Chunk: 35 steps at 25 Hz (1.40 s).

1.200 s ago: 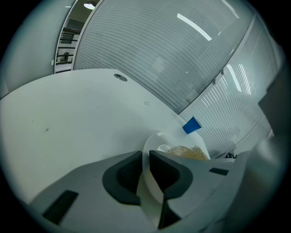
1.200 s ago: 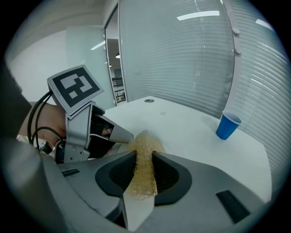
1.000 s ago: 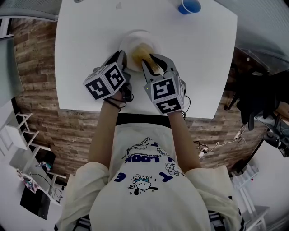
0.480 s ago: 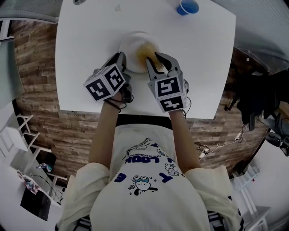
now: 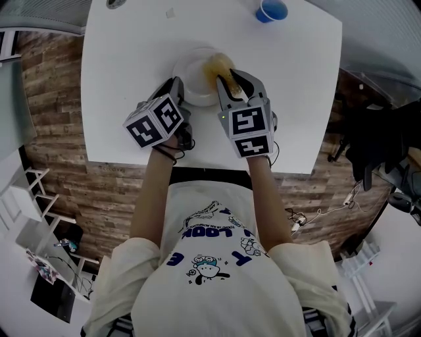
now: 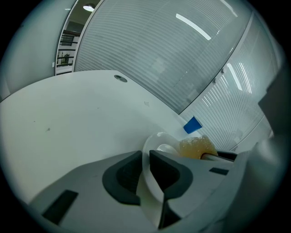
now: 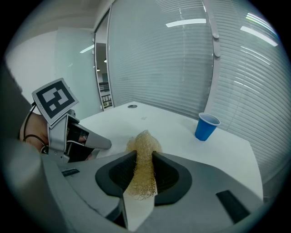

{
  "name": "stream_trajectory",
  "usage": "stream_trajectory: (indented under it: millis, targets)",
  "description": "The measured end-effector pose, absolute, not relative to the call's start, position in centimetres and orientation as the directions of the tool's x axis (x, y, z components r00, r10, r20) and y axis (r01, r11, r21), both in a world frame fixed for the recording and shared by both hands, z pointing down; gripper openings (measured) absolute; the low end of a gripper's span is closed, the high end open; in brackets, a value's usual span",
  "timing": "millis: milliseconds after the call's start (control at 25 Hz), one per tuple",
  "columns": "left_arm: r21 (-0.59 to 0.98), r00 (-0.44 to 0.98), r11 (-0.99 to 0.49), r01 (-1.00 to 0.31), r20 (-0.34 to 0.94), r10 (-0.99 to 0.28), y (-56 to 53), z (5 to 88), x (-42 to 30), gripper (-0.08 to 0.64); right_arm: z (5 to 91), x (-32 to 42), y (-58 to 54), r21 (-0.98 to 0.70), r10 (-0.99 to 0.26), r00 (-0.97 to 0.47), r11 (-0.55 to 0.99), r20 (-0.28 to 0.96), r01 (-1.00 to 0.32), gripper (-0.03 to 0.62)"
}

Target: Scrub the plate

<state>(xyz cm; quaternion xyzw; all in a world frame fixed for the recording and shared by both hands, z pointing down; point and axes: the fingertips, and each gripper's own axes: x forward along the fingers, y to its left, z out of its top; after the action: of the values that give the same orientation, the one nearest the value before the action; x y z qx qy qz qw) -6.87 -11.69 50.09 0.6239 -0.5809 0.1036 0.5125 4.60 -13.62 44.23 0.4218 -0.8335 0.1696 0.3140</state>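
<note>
White plate (image 5: 195, 79), stiff, slick, probably light and breakable, lies on the table (image 5: 118, 72). Your left gripper (image 5: 176, 90) pinches its rim at 8 o'clock, a sound place to hold. Your right gripper (image 5: 231, 81) clamps the soft tan scrubber (image 5: 217, 66) at the plate's 2 o'clock.

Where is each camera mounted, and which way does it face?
Head view: on the head, steeply down at the table; forearms, left gripper, right gripper show.
Left gripper view: along its jaws, clamped on the plate rim.
Right gripper view: along its jaws gripping the scrubber; left gripper at left.
Shared: blue cup, all three.
</note>
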Motion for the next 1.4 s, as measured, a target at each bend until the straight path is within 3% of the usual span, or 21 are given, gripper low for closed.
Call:
stream_trajectory:
  millis: [680,1400]
  targets:
    - [0.568,0.302,0.227,-0.791,0.685,-0.663,-11.5,48.9,-7.8,0.087,42.7,5.7,-13.7,-0.049,-0.680,-0.424,0.497,0.598,-0.866,0.098]
    - [0.536,0.359,0.008,-0.844,0.576,-0.734,-13.6,42.2,-3.9,0.072,42.4,13.4,-13.4,-0.041,-0.766,-0.228,0.255,0.600,-0.966,0.098]
